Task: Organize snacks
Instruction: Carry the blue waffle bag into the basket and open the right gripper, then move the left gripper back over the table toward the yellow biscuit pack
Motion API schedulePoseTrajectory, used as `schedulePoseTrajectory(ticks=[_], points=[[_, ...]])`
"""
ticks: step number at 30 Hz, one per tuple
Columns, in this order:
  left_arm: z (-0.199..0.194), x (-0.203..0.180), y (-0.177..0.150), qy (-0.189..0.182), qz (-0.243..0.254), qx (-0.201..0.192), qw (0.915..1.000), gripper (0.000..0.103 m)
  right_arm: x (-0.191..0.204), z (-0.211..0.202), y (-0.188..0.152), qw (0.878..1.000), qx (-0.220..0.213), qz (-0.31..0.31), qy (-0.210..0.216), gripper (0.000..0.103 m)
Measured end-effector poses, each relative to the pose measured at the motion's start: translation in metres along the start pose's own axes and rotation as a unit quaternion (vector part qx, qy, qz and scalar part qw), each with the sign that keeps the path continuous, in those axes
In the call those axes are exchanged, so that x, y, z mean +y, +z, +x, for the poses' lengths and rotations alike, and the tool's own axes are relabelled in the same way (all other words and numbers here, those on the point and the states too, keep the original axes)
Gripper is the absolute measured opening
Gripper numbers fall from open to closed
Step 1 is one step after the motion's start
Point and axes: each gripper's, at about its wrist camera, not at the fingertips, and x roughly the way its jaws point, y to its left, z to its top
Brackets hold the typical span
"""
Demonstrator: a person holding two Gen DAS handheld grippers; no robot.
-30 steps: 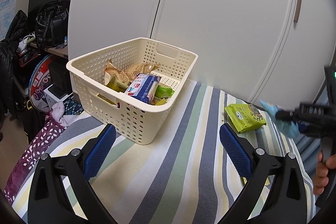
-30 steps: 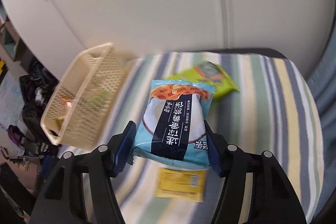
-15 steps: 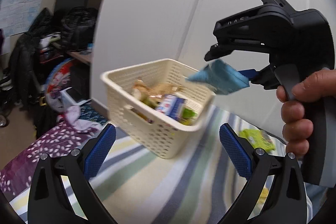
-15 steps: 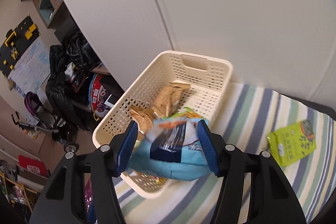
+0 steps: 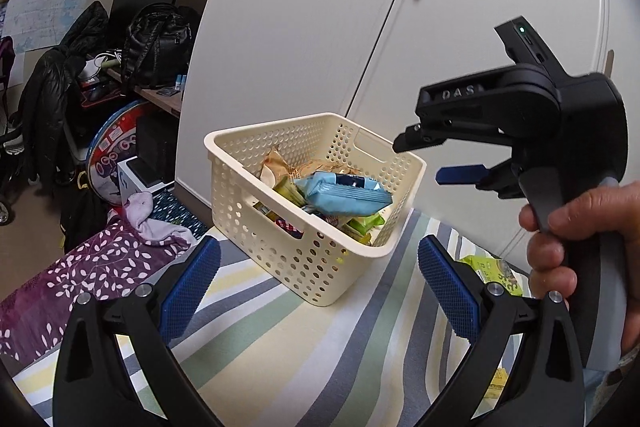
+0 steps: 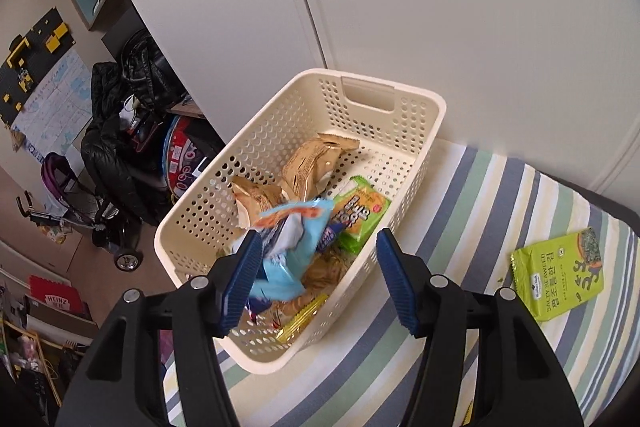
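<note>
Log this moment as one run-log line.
right gripper: open, above basket | blue snack packet: in basket | left gripper: open, empty | green seaweed packet: on striped cloth

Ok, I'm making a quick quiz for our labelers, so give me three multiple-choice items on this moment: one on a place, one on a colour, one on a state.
1. Where does the light blue snack packet lie?
A. in the cream basket
B. on the striped cloth
C. between the right claw's pads

2. What colour is the seaweed packet left on the striped cloth?
A. red
B. green
C. white

3. How does the right claw stand?
A. shut on a packet
B. open, holding nothing
C. out of view

Answers: 1 A, the left wrist view shows the packet lying on top of the other snacks inside the basket. 2 B, the right wrist view shows a green wrapper lying right of the basket. 3 B, its blue pads stand wide apart over the basket, with nothing gripped between them.
</note>
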Motion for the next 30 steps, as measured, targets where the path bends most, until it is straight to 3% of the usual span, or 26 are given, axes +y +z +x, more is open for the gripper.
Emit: schedulePoseTrajectory(ticks=[8,15,20,27,30], points=[[0.001,0.007,0.0,0.003,-0.02,0.003,0.9998,0.1,0.023,0.003,-0.006,0.997,0.024,-0.012,0.076,0.061],[0.0,0.02,0.002,0.017,-0.051,0.001,0.9986,0.1,0.027,0.029,-0.009,0.986,0.073,0.02,0.147,0.062],[0.001,0.024,0.002,0.018,-0.058,0.003,0.9982,0.1,0.022,0.044,-0.01,0.983,0.088,0.028,0.158,0.063],[0.004,0.012,0.0,0.009,-0.029,0.01,0.9995,0.1,0.017,0.019,-0.017,0.985,0.059,-0.01,0.159,0.064],[0.006,0.009,-0.001,0.003,-0.02,0.018,0.9996,0.1,0.006,-0.004,-0.021,0.989,0.035,-0.023,0.143,0.074]])
